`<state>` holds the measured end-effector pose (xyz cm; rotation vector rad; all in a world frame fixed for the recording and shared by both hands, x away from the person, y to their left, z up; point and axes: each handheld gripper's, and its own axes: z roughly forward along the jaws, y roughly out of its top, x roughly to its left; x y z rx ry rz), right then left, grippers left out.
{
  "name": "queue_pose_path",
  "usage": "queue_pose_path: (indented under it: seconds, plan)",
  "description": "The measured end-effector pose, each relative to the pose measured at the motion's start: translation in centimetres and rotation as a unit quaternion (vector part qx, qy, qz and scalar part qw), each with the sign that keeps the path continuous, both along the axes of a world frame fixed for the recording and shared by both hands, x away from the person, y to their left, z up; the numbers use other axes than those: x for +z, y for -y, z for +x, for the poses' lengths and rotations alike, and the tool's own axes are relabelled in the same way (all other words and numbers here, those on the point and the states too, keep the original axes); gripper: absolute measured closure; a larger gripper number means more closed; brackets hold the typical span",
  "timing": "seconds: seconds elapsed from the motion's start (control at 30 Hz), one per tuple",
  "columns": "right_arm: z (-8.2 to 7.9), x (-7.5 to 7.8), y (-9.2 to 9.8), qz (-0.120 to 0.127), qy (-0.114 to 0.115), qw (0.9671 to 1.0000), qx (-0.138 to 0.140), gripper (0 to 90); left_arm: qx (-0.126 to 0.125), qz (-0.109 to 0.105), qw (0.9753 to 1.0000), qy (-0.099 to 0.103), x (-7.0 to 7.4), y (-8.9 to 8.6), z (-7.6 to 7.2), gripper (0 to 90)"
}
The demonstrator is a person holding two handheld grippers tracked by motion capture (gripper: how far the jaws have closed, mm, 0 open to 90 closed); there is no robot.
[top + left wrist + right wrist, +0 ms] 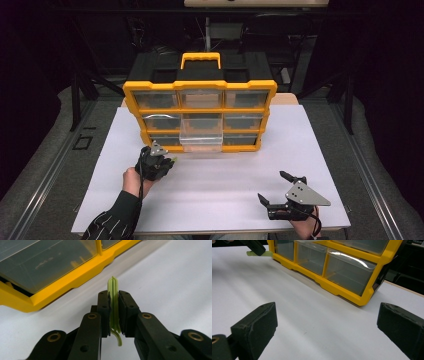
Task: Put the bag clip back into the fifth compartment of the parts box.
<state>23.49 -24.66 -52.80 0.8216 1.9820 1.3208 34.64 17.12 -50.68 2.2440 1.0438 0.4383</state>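
A yellow organizer (200, 115) with clear drawers stands upright at the back of the white table (210, 190). One clear drawer (201, 135) in the middle column is pulled partly out. Just in front of the organizer's lower left corner, my left gripper (170, 161) is shut on a thin light-green plastic clip (114, 305), held on edge between the pads, its tip sticking out past the jaws. My right gripper (272, 187) is at the front right of the table, open and holding nothing; its pads (257, 327) frame bare table, with the organizer (342, 267) farther off.
The organizer (62, 287) has a yellow carry handle (200, 60) and a black back. A person's left hand and dark sleeve (117, 215) come in from the bottom left. Dark floor and black stands surround the table.
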Motion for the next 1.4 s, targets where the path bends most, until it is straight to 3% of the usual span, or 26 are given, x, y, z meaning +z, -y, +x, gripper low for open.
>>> queue_pose_path:
  seconds: [0.67,1.03,1.4]
  plan:
    - [0.1,-0.1,0.0,0.0,-0.004,1.0,-0.002,2.7,-0.025,-0.011,0.9996,-0.005,1.5,-1.9,0.4,80.6]
    - [0.4,-0.3,0.1,0.002,-0.009,1.0,-0.004,2.8,-0.046,-0.003,0.9989,-0.007,2.3,-2.3,0.5,80.7]
    - [0.7,-0.4,0.1,-0.006,-0.02,0.9998,-0.005,2.7,-0.071,0.026,0.9971,-0.008,3.2,-2.5,0.7,80.7]
